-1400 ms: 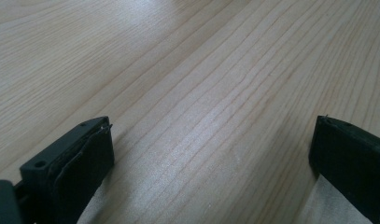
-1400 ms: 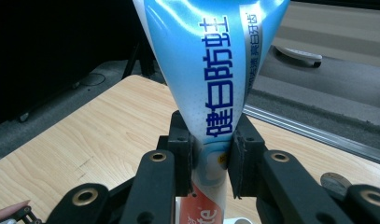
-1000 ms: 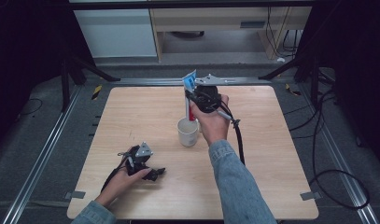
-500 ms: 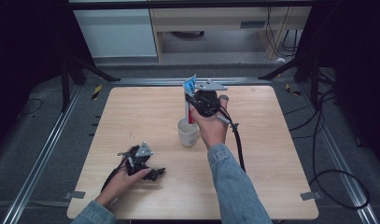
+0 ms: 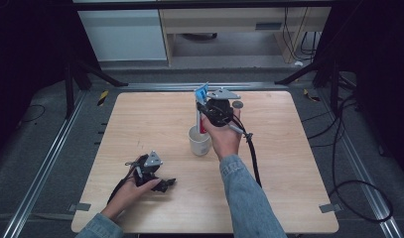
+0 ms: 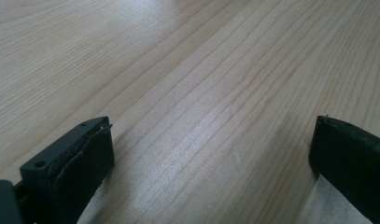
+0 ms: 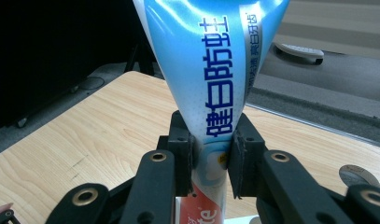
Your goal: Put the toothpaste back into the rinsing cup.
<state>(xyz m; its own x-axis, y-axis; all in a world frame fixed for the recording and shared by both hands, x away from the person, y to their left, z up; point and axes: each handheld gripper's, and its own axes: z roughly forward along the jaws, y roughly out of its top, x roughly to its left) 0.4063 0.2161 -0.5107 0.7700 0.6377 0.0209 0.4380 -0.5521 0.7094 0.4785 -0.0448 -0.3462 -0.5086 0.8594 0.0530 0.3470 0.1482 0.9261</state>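
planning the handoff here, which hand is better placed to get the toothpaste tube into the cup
Right. The right gripper is already shut on the toothpaste tube, holding it upright over the white cup. The left gripper rests open near the table's front edge, apart from both.

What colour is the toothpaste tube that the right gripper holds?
The toothpaste tube is light blue with dark blue lettering, red near its lower end; clearest in the right gripper view.
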